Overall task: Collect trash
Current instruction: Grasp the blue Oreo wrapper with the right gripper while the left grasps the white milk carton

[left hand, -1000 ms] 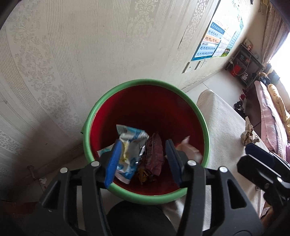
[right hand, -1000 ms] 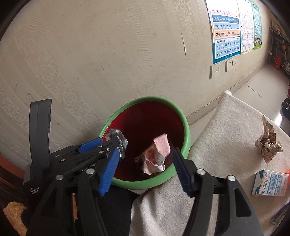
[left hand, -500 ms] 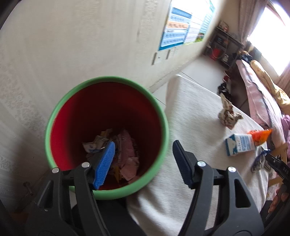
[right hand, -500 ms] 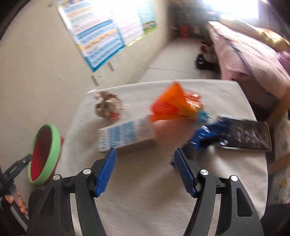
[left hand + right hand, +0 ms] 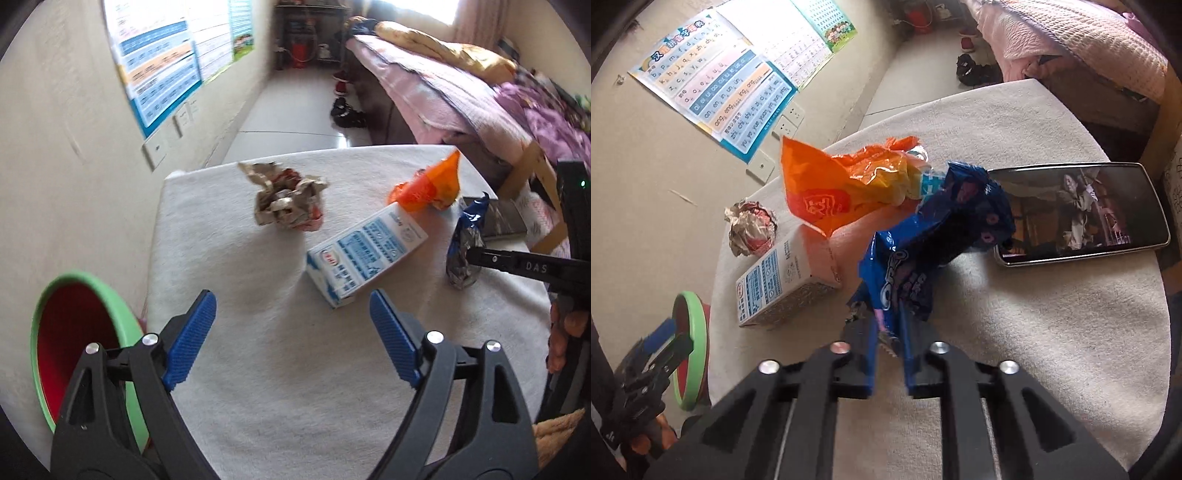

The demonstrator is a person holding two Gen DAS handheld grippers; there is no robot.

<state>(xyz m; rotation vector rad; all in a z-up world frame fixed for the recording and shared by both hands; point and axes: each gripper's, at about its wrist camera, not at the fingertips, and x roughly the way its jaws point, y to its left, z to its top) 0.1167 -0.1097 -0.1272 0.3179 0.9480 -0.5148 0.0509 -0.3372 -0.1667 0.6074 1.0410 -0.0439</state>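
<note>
On the white-covered table (image 5: 295, 387) lie a crumpled paper ball (image 5: 286, 201), a white and blue milk carton (image 5: 364, 253) and an orange wrapper (image 5: 428, 190). My right gripper (image 5: 888, 332) is shut on a blue Oreo wrapper (image 5: 938, 236), which also shows in the left wrist view as the crinkled blue wrapper (image 5: 463, 243). My left gripper (image 5: 293, 339) hovers over the table just short of the carton, its jaws opening with nothing between them. The green bin with a red inside (image 5: 74, 350) stands off the table's left edge.
A phone (image 5: 1078, 214) with a lit screen lies on the table right of the Oreo wrapper. A wall with posters (image 5: 720, 92) runs along the left. A bed with pink bedding (image 5: 461, 92) stands beyond the table.
Both grippers swung from over the bin to the table. The left let its wrapper fall into the bin and widened. The right dropped its pink paper there, then shut on the Oreo wrapper.
</note>
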